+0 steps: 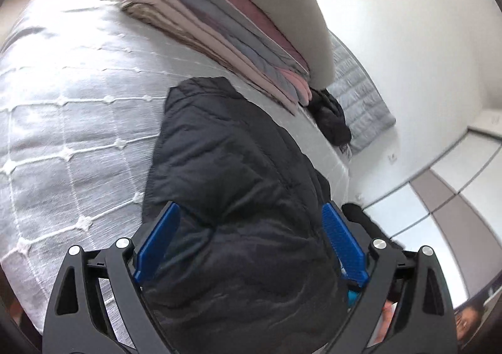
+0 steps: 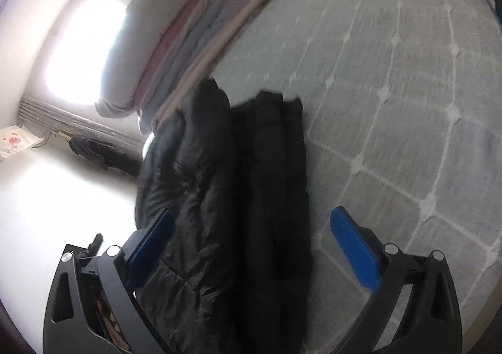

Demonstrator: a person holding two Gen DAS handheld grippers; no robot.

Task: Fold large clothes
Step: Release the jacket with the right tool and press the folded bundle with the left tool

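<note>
A black quilted puffer jacket (image 1: 238,184) lies bunched lengthwise on the bed. It fills the gap between the blue fingers (image 1: 343,244) of my left gripper (image 1: 251,206), whose jaws stand wide apart around its bulk. In the right wrist view the same jacket (image 2: 238,197) runs as a long folded roll away from the camera. My right gripper (image 2: 253,212) is open over its near end. Its left finger (image 2: 150,241) touches the fabric, and its right finger (image 2: 354,250) hangs over bare bedcover.
The bed has a pale quilted cover (image 1: 69,121). A stack of folded pink, grey and beige textiles (image 1: 219,27) with a beige cushion (image 1: 282,8) on top sits just beyond the jacket. Another dark garment (image 1: 331,121) lies at the bed's far edge. Tiled floor (image 1: 445,197) shows on the right.
</note>
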